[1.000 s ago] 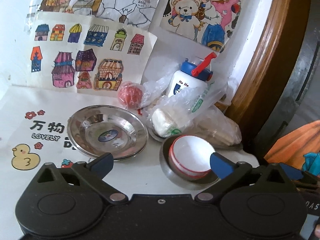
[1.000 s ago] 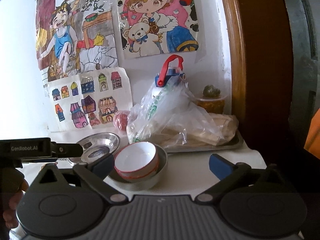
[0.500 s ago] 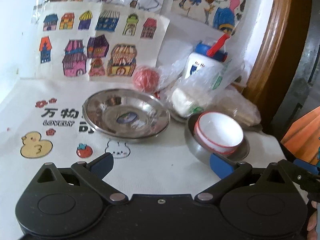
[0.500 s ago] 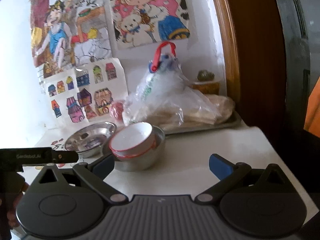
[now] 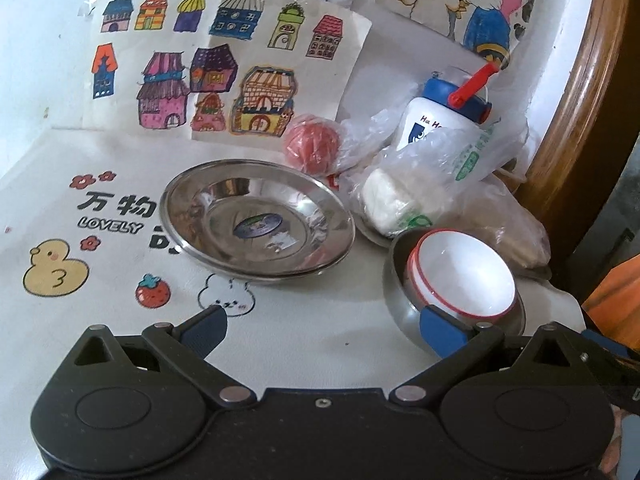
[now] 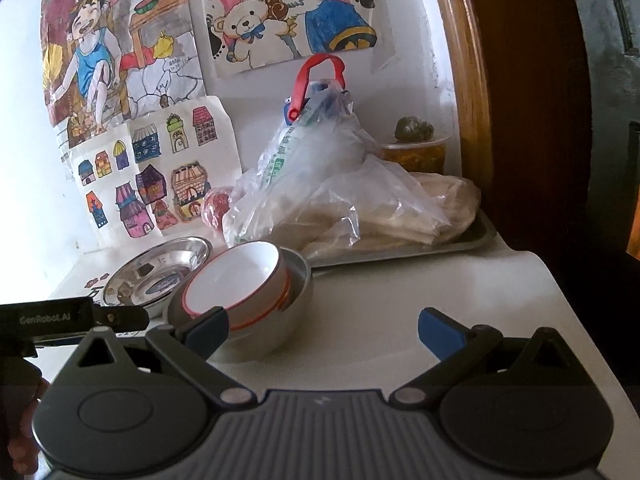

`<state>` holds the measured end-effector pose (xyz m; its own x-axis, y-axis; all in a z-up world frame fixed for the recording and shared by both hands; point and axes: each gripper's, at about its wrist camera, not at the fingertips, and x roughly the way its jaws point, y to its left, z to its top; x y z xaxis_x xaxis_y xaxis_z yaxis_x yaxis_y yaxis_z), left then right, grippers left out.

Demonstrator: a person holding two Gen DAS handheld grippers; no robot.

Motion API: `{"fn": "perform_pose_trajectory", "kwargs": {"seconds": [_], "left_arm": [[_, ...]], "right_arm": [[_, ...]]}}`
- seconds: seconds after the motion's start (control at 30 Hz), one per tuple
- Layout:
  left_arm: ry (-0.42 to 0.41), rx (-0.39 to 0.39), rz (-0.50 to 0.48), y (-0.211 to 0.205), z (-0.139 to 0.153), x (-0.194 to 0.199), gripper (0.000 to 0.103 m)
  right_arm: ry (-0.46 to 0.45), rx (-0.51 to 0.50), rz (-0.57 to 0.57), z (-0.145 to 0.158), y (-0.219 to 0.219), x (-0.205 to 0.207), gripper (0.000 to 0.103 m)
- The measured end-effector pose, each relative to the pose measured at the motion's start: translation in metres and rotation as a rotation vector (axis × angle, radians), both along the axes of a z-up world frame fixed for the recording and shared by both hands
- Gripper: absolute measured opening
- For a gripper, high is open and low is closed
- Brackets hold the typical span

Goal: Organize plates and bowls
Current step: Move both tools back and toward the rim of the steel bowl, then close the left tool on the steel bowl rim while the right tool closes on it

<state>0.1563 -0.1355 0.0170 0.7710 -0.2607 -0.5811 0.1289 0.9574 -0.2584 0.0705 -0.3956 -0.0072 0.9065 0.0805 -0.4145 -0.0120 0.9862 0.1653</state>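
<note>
I have both grippers low over the white printed surface (image 5: 120, 320), fingers spread wide on each and holding nothing. The white bowl with a red rim (image 5: 464, 276) sits tilted inside a round stainless steel bowl (image 5: 400, 300), its mouth leaning up and toward the left gripper's side. Beside that pair, apart from it, lies the shallow stainless steel plate (image 5: 256, 224), flat, mouth up; it looks like two plates stacked, though I cannot be sure.

What my next move turns on: from the left gripper (image 5: 320, 326) the nested bowls lie ahead and to the right, the steel bowl's wall just at my right blue fingertip (image 5: 438, 326), while the plate sits ahead, a little left of centre. From the right gripper (image 6: 324, 330) the bowls lie ahead-left, the white bowl's rim just beyond my left fingertip (image 6: 208, 328). Both are near; neither straddles a rim yet.

Being round, the bowls have no long axis, only the tilt. Behind them, a crumpled clear plastic bag (image 6: 320, 184) crowds the metal tray (image 6: 476, 236).
</note>
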Motion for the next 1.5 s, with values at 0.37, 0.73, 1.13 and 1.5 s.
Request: {"fn": "perform_pose_trajectory", "kwargs": {"seconds": [0.37,0.73,1.13,1.5], "left_arm": [[0.014,0.021,-0.027,-0.005,0.000,0.016,0.095],[0.055,-0.030,-0.065,-0.004,0.005,0.029,0.082],[0.126,-0.066,-0.074,-0.018,0.003,0.041,0.058],[0.131,-0.088,-0.102,-0.019,0.005,0.045,0.042]], "right_arm": [[0.029,0.029,0.026,-0.003,-0.011,0.024,0.100],[0.091,0.022,0.049,-0.006,-0.015,0.042,0.093],[0.089,0.067,0.063,0.000,-0.023,0.045,0.090],[0.120,0.092,0.080,0.000,-0.024,0.050,0.079]]}}
